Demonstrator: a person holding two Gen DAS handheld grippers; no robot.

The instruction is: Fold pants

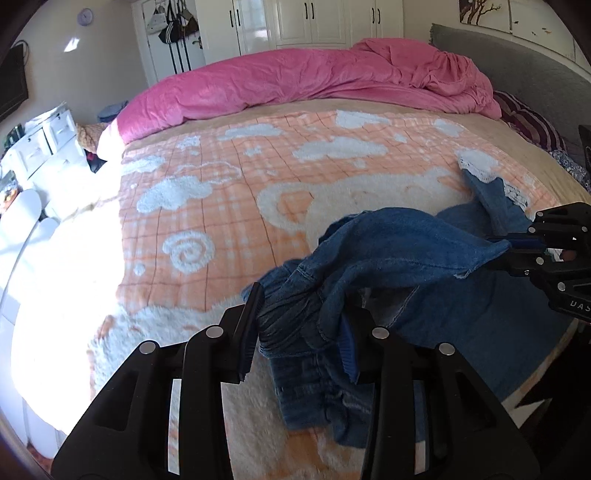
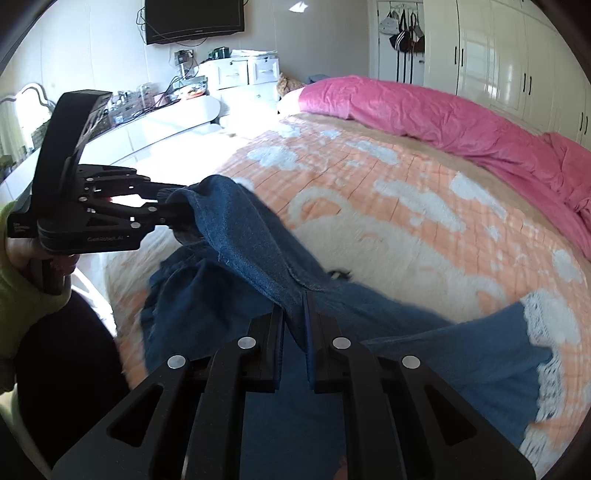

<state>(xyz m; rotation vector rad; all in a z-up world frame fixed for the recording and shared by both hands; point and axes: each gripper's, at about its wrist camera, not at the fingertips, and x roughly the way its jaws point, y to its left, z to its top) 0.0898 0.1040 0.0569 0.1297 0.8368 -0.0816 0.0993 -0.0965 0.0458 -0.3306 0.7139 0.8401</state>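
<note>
Denim pants pinched in both left gripper and right gripper, waistband bunched, indistinct.

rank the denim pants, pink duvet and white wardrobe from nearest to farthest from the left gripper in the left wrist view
1. Denim pants: clamped in the left gripper, low centre.
2. Pink duvet: bunched along the bed's far edge.
3. White wardrobe: against the back wall, behind the duvet.

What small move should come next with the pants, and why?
Probably carry the lifted edge across and lower it. Both the left gripper and the right gripper have their jaws closed on the pants, holding one edge up over the bed, while the lace-trimmed leg lies on the blanket.
</note>
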